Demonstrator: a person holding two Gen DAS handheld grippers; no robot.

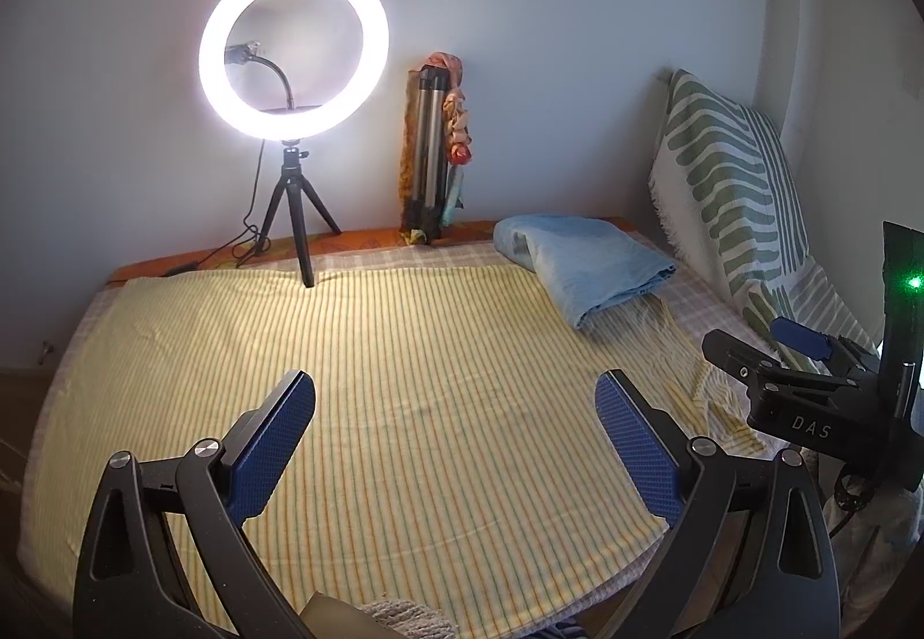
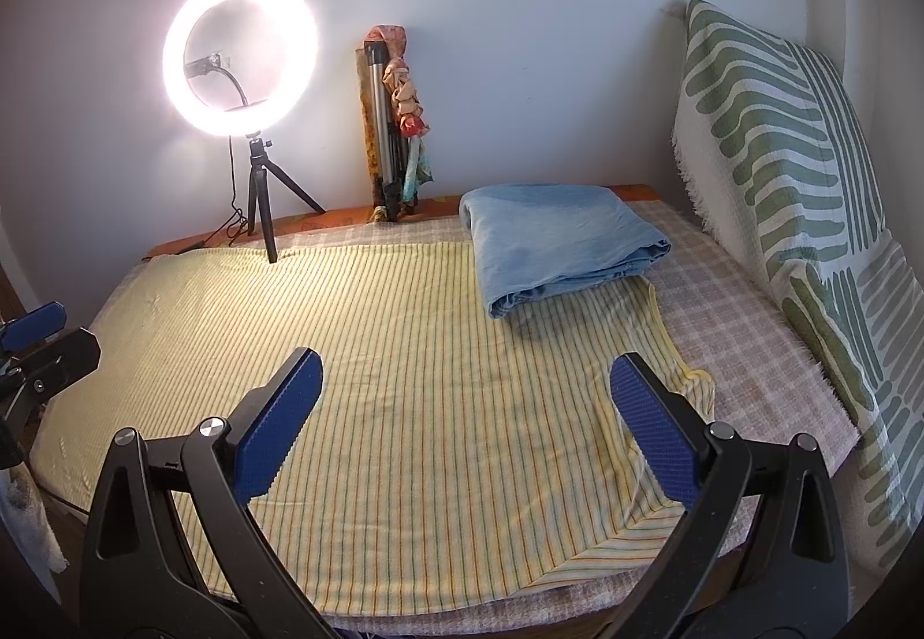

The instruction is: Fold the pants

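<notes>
Right wrist view: folded light-blue denim pants (image 2: pixel 557 240) lie finished on the bed; my right tool (image 2: pixel 468 428) and left tool (image 1: pixel 456 434) gape wide, empty.

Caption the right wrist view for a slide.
Open right gripper hovers over a yellow striped sheet; folded blue pants lie beyond, ring light glowing behind.

your left black two-finger gripper with blue ribbed pads (image 1: pixel 456 442) and matching right gripper (image 2: pixel 465 428) both hover with jaws spread wide, empty.
</notes>
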